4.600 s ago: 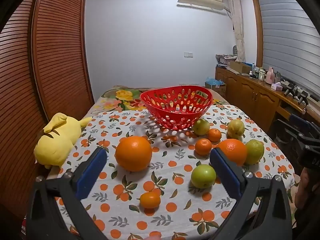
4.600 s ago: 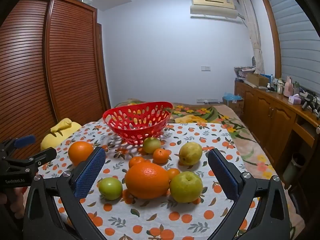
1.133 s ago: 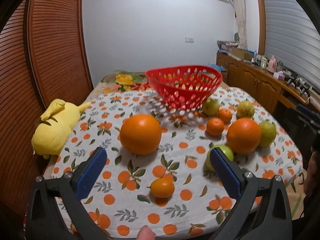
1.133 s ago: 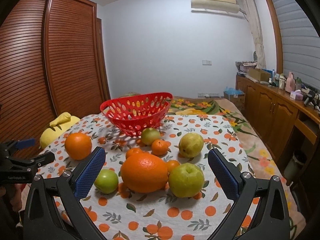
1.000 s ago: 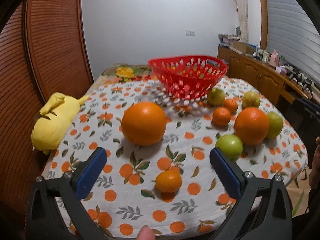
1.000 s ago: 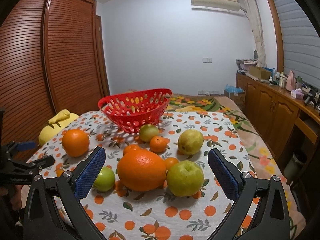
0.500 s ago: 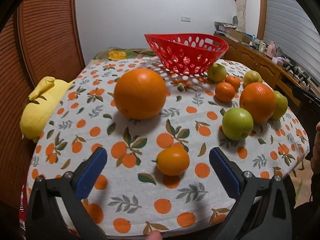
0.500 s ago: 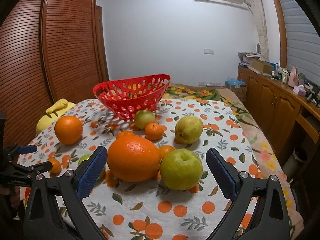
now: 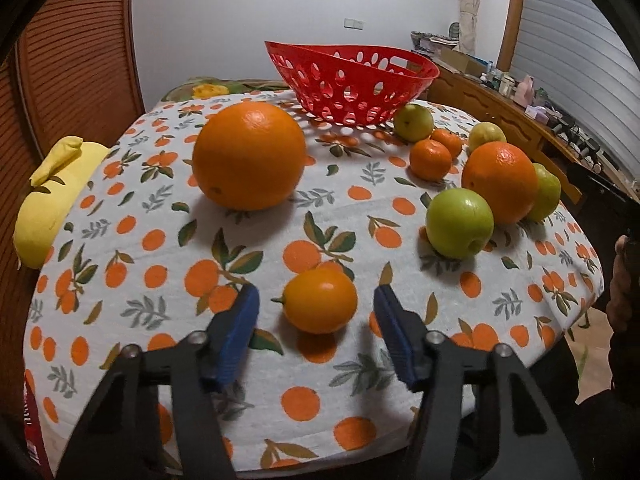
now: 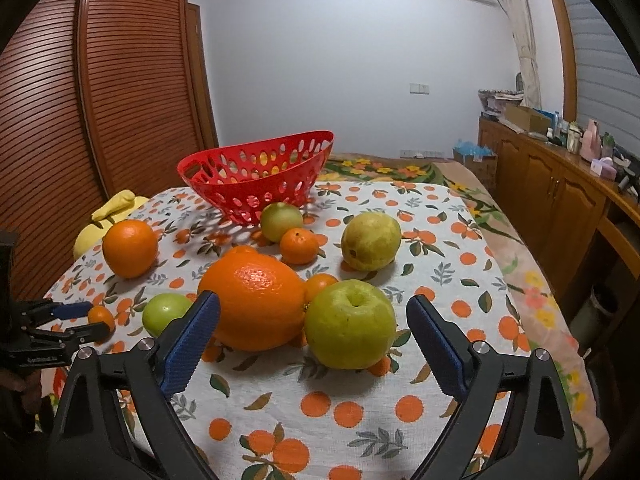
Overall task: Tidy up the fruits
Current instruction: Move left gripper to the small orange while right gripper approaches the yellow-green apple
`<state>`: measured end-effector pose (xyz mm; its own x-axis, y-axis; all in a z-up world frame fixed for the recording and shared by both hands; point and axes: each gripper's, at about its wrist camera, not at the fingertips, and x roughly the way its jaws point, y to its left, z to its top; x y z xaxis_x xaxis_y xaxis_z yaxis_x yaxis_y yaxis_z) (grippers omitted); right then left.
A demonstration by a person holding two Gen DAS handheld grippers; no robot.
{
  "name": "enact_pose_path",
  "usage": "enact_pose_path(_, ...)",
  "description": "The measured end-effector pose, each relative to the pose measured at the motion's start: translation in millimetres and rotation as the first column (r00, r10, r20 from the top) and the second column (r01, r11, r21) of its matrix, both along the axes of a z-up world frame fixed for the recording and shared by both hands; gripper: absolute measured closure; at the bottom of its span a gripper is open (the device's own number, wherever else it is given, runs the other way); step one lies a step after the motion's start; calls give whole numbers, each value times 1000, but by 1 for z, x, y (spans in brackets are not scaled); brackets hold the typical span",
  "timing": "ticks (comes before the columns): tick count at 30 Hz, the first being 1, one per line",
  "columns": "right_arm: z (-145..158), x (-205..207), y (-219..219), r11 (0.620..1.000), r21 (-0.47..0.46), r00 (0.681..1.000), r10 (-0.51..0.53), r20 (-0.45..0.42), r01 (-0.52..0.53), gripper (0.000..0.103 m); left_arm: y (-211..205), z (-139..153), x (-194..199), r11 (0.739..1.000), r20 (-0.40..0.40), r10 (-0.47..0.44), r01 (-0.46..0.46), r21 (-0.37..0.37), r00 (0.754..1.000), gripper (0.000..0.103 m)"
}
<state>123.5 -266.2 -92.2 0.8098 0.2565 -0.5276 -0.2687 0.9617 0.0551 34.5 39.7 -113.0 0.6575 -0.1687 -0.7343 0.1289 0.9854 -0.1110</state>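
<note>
A small orange fruit lies on the fruit-print tablecloth between the blue pads of my left gripper. Its jaws are closing, with a gap left on each side of the fruit. From the right wrist view, the left gripper is low at the left. My right gripper is closing slightly. A big orange and a green apple sit between its tips, untouched. The red basket stands empty at the table's far side.
Another large orange, a green apple, mandarins and a yellow pear lie around. A yellow plush toy rests at the left edge. A wooden sideboard runs along the right wall.
The left gripper sank toward the small orange fruit and its jaws narrowed sharply around it. The right gripper came lower and closer to the big orange and green apple, jaws slightly narrower.
</note>
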Motion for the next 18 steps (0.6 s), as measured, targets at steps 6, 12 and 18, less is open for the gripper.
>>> enact_pose_path(6,-3,4,4,999,13,999,33,-19,-32,7,2,-1,-1,999,6,-13,13,-35,1000,63)
enact_pose_path(12,-3,8,16,997,6,997,77,-20,-77,12,2,8,2,999,41,-17,19,-31,999,64)
enact_pose_path(18,-9,14,14,998,-8,997,66,-37,-67,18,-2,18,9,999,65,-35,37,-30,997,64)
